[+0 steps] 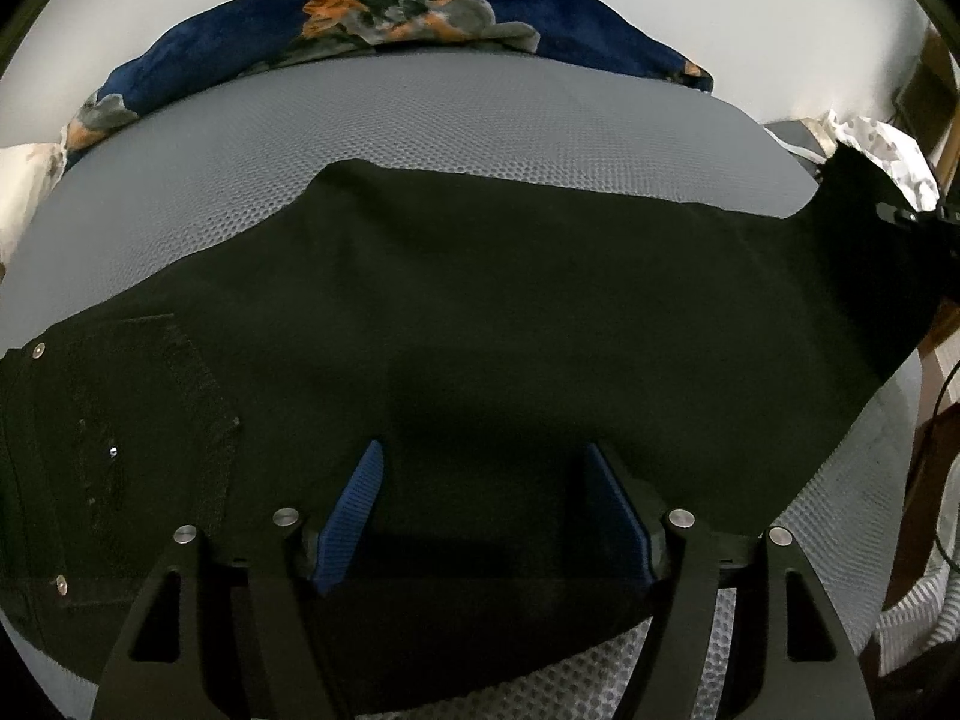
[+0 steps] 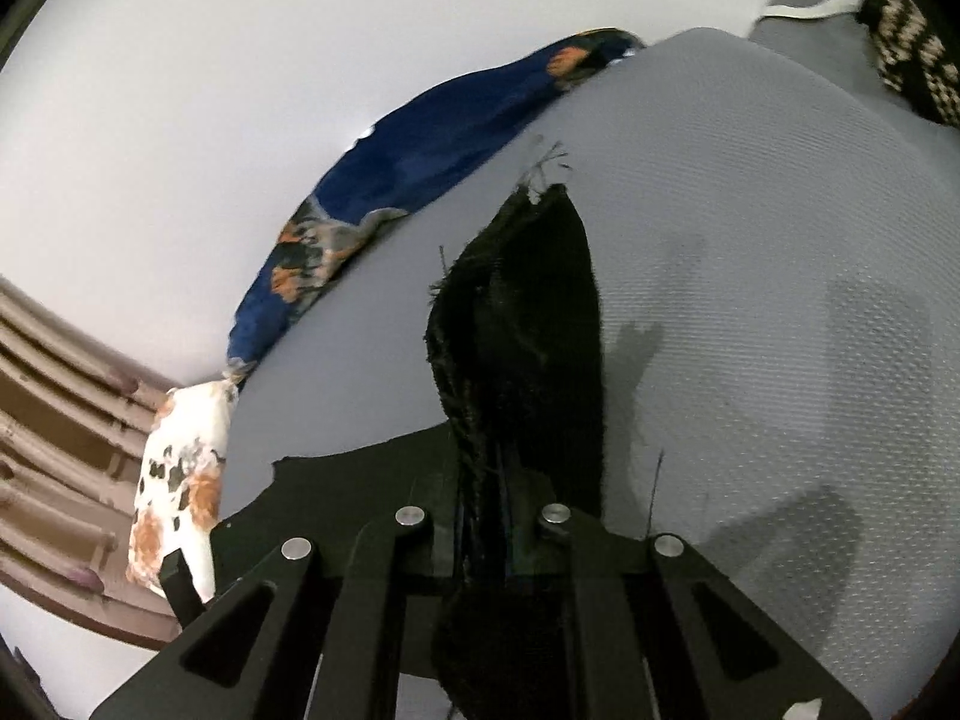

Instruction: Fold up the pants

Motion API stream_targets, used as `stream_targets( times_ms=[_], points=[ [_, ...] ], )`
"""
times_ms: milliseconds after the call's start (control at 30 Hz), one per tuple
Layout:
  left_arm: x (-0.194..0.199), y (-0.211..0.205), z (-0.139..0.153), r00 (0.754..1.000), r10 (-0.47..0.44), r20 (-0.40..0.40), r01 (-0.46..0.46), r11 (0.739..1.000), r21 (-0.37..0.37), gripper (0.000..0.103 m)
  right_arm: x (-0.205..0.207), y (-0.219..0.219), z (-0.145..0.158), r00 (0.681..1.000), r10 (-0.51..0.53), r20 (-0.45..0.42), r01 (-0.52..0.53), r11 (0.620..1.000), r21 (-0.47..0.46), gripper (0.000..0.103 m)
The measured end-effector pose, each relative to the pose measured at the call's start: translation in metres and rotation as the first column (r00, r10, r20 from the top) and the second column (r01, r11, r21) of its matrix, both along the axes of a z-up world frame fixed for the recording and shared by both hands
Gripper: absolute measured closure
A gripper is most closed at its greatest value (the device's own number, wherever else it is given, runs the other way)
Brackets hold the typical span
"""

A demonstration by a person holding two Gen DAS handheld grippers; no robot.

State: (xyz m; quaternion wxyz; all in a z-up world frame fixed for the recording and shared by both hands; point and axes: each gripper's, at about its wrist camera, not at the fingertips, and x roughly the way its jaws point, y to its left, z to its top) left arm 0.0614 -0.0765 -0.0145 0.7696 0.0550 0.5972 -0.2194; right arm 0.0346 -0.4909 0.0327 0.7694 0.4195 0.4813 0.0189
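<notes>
Black pants point(image 1: 510, 312) lie spread across a grey mesh mattress point(image 1: 420, 120), waist and riveted pocket point(image 1: 150, 420) at the left. My left gripper point(image 1: 486, 516) points down over the pants' near edge, its blue pads wide apart, with flat cloth below and nothing pinched. At the far right, the leg end is lifted off the bed by my right gripper point(image 1: 912, 219). In the right wrist view, the right gripper point(image 2: 489, 534) is shut on the frayed leg hem point(image 2: 528, 312), which stands up between its fingers above the mattress point(image 2: 750, 240).
A dark blue blanket with orange and grey flowers point(image 1: 420, 6) is bunched along the far edge against a white wall. A white patterned pillow point(image 2: 180, 480) sits at the bed's end. Crumpled pale cloth point(image 1: 882, 150) and wooden furniture lie past the right edge.
</notes>
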Motion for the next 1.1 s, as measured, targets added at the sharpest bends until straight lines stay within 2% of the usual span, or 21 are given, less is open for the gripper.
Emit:
stream_targets(
  times_ms=[500, 1100],
  points=[
    [-0.002, 0.036, 0.010, 0.998, 0.058, 0.021, -0.058, 0.997, -0.041, 0.033, 0.056, 0.097, 0.009, 0.988, 0.151, 0.020, -0.152, 0.987, 0.048, 0.094],
    [-0.013, 0.092, 0.023, 0.989, 0.147, 0.029, -0.144, 0.985, -0.096, 0.033, 0.090, 0.217, -0.012, 0.935, 0.355, 0.002, -0.353, 0.929, 0.111, 0.094]
  ],
)
